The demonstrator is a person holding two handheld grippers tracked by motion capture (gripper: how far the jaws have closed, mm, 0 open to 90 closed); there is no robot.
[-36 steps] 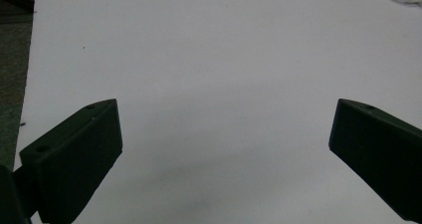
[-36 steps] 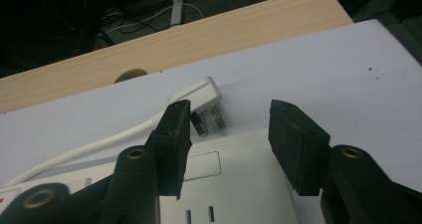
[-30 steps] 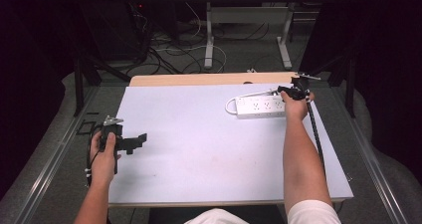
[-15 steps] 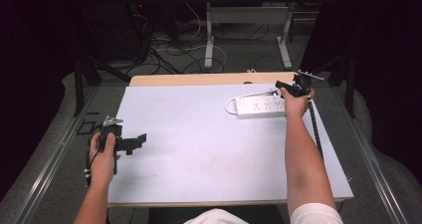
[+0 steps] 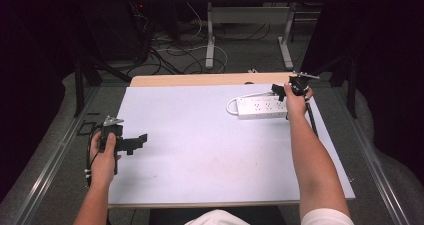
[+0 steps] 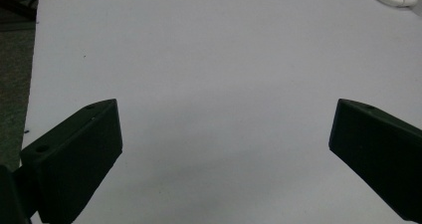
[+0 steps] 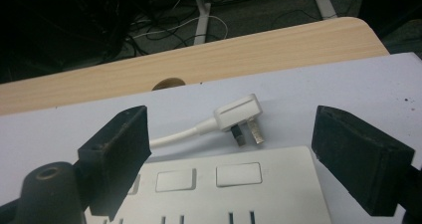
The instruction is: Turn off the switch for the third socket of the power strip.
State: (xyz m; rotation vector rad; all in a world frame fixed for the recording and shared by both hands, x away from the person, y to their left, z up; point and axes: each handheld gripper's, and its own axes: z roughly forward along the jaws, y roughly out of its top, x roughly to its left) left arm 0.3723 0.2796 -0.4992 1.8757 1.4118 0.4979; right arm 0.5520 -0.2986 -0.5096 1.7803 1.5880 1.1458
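Right gripper (image 7: pixel 231 149), jaws spread wide, sits over the white power strip (image 5: pixel 262 107) at 2 o'clock; its plug (image 7: pixel 238 114) lies just beyond. Left gripper (image 6: pixel 224 144), also wide, hangs over bare table (image 5: pixel 200 150) at 8 o'clock.

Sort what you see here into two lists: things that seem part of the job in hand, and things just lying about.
Likely part of the job:
- white power strip, under the open right gripper
- its white plug, lying unplugged beside it
- its white cable

Just lying about:
- left gripper, open over the bare white mat
- floor cables beyond the table
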